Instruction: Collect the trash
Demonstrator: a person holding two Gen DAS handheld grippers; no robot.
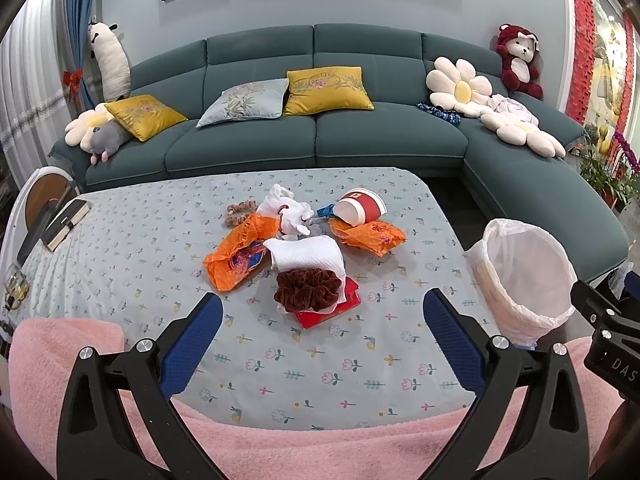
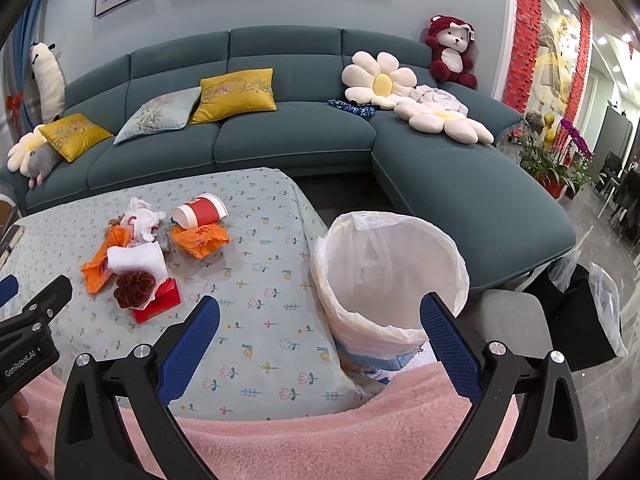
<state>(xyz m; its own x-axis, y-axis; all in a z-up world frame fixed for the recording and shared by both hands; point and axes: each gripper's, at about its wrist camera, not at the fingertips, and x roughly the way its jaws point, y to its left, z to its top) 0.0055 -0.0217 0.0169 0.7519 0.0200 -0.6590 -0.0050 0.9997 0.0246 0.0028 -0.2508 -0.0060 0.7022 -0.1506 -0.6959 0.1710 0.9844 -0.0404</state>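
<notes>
A heap of trash lies mid-table: a red and white paper cup (image 1: 358, 210) on its side, two orange wrappers (image 1: 236, 256) (image 1: 370, 236), crumpled white tissue (image 1: 286, 210), a white paper towel (image 1: 306, 256), a dark red scrunchie (image 1: 308, 290) and a red packet (image 1: 330, 312) under it. My left gripper (image 1: 322, 312) hovers open just short of the scrunchie. The white-lined trash bin (image 2: 390, 276) stands off the table's right edge. Over the near table corner, my right gripper (image 2: 320, 316) is open and empty, its right finger in front of the bin.
A flowered cloth covers the table (image 1: 140, 240). A book (image 1: 66, 224) and a glass (image 1: 16, 286) sit at its left edge. A teal sofa (image 1: 320, 136) with cushions and plush toys runs behind. Pink fleece (image 1: 320, 448) lies at the near edge. Black bags (image 2: 584, 320) stand right of the bin.
</notes>
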